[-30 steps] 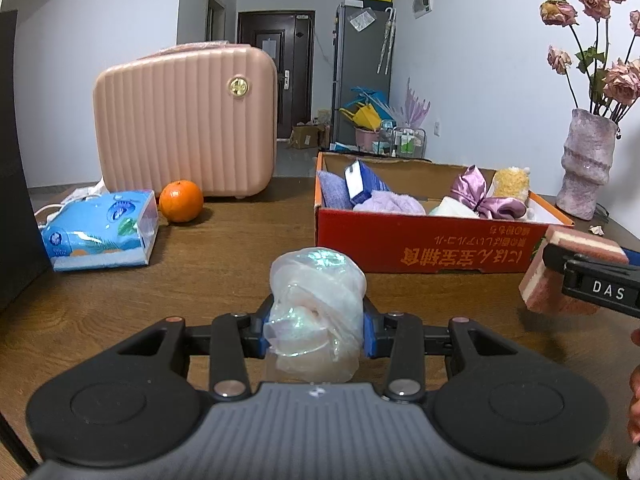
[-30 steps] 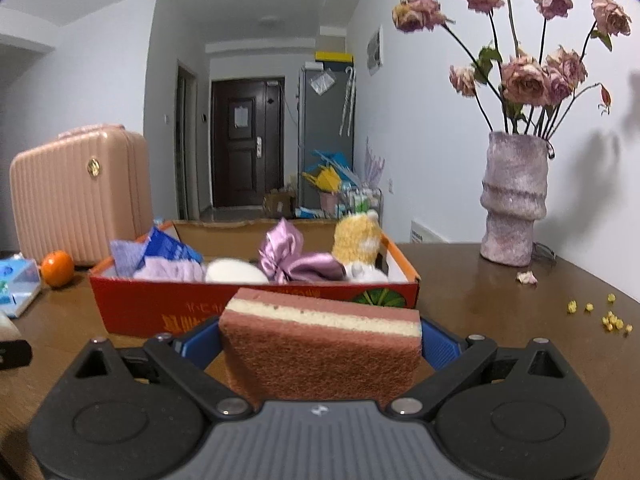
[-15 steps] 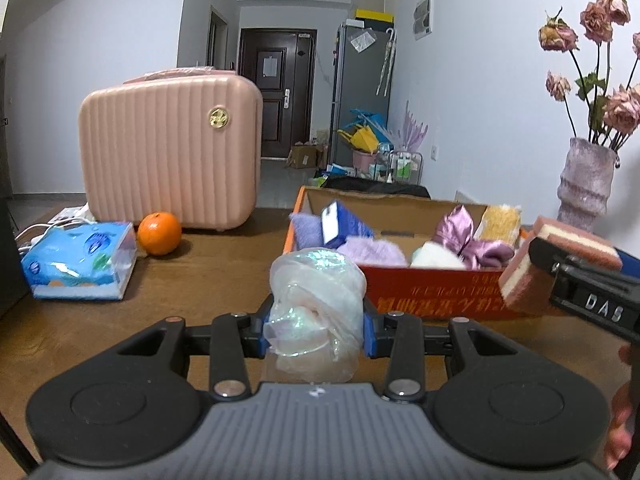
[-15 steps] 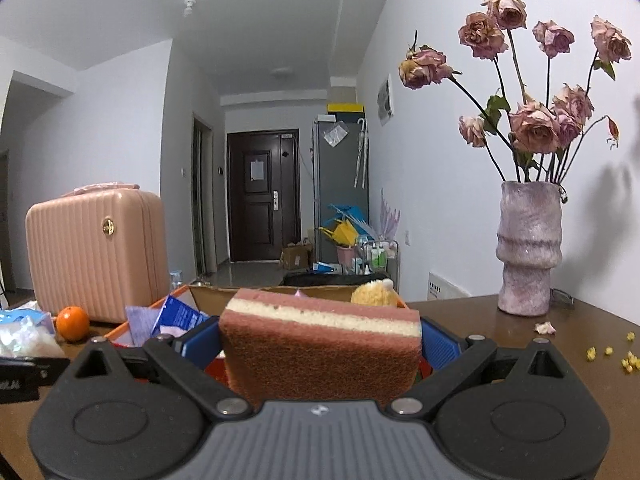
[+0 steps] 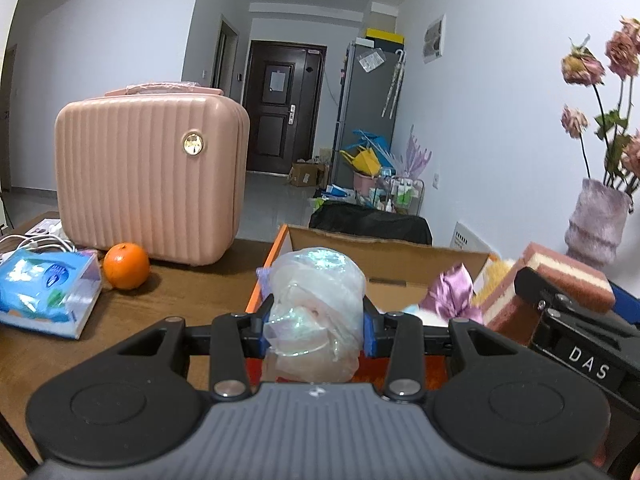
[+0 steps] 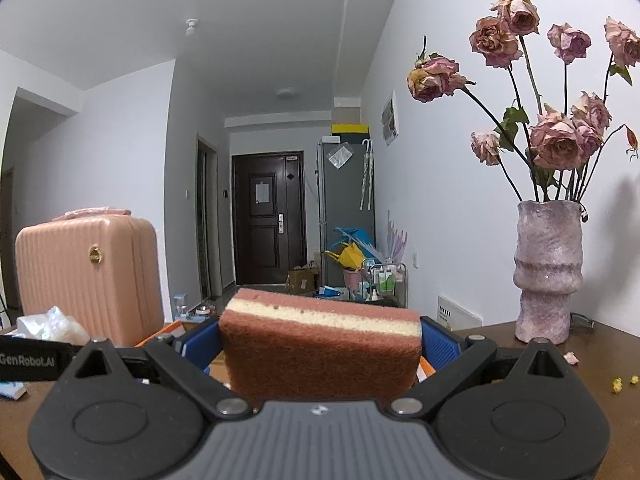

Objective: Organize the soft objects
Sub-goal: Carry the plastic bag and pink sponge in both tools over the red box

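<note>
Left claw (image 5: 316, 330) grasping plastic bundle (image 5: 316, 312), right claw (image 6: 320, 348) grasping sponge (image 6: 320, 344); both poised over cardboard box (image 5: 384, 258) at 12 o'clock, for deposit.

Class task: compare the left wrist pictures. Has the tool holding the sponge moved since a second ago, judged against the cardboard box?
Yes. The right tool with the sponge has moved forward over the cardboard box.

Soft even indoor light, fisheye bending at dark corners, slight blur on sponge (image 5: 560, 280), faint shadow beside vase (image 6: 548, 264)
</note>
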The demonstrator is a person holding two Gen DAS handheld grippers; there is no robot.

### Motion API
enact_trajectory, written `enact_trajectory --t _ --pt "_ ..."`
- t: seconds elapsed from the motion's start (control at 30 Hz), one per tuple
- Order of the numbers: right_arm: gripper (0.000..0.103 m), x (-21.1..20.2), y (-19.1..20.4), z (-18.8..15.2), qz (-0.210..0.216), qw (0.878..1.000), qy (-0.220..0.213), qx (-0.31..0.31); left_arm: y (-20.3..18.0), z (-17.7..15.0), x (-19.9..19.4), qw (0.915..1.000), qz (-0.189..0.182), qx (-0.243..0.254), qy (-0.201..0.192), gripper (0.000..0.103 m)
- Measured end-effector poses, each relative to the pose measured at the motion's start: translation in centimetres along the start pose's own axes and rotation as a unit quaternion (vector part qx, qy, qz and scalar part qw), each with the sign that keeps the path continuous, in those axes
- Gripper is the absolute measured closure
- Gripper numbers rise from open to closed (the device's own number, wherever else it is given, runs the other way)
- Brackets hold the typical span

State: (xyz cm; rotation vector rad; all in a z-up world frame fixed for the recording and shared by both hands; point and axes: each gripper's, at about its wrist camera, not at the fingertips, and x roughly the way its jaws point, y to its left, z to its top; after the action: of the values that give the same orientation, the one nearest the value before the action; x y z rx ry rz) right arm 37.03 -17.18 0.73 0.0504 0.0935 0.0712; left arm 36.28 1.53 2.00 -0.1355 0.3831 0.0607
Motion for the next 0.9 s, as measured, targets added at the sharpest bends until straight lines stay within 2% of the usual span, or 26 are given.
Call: enact_trajectory --t 0.3,0.57,0.9 --pt "0.003 3.9 -0.3 1.0 -0.009 1.000 -0.012 0.016 0.3 1.8 3.0 0.9997 0.004 -0.021 -0.010 0.062" --pt "0.003 7.3 -0.8 1.5 -0.017 0.999 -0.007 0.031 -0.2 3.2 5.6 0.9995 0.003 -0.025 -0.019 0.062" --pt "0.003 10.9 -0.7 2.4 -0.007 0.999 0.013 0.037 -1.0 4.7 9.5 0.9995 0.006 -0.024 -0.020 0.062"
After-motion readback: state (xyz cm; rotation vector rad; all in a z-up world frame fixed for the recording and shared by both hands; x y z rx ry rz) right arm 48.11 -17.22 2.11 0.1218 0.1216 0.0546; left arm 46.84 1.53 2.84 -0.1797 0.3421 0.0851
